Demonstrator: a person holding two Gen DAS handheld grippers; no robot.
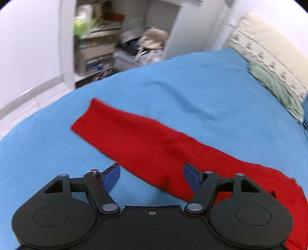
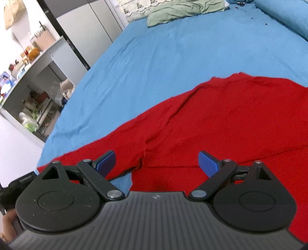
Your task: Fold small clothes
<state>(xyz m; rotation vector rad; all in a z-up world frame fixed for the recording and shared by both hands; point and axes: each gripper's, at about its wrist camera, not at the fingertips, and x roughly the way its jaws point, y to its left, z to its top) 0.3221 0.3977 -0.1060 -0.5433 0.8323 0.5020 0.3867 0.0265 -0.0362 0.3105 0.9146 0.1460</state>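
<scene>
A red garment is seen spread flat on a blue sheet, its body filling the right and lower part of the right wrist view. One sleeve is laid out straight across the sheet in the left wrist view, the cuff end pointing away toward the far left. The left gripper is held over the sleeve's near edge, fingers wide apart, nothing between them; the right-hand pad is seen over red cloth, the left-hand one over blue sheet. The right gripper is likewise spread wide and empty, held above the spot where sleeve meets body, a fold crease running between the fingers. A green cloth is noted at the head of the bed, well apart from the garment. Cluttered shelves are seen beyond the bed's edge.
</scene>
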